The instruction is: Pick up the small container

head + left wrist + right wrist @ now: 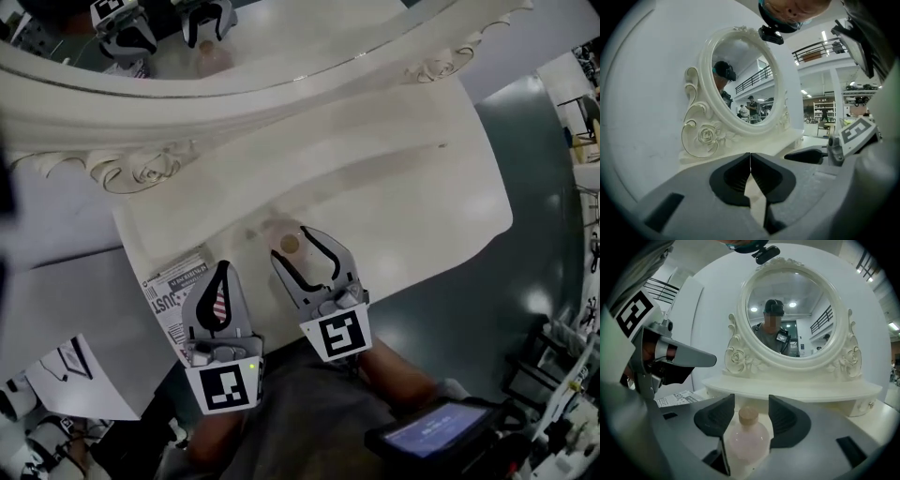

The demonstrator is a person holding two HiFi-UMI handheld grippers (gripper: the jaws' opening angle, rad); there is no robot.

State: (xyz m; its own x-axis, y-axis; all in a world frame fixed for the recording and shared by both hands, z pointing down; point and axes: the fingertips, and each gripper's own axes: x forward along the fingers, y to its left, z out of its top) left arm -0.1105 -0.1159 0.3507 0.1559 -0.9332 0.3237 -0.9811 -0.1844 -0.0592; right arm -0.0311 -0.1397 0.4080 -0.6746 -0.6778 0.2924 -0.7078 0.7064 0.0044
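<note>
Straddling the small container near the front edge of the vanity top.
The right gripper [751,401] has its jaws spread, and the small container [747,439], a pale pink bottle with a tan cap, stands upright between them on the cream vanity top [422,187]. Just left, the left gripper [750,157] has its jaws pressed together on nothing, over a newspaper [173,295] at the front left corner. Beyond stands the oval mirror [787,319].

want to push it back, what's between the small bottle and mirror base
Nothing, just bare tabletop between the small bottle and the mirror base, seen in the head view and right gripper view.
</note>
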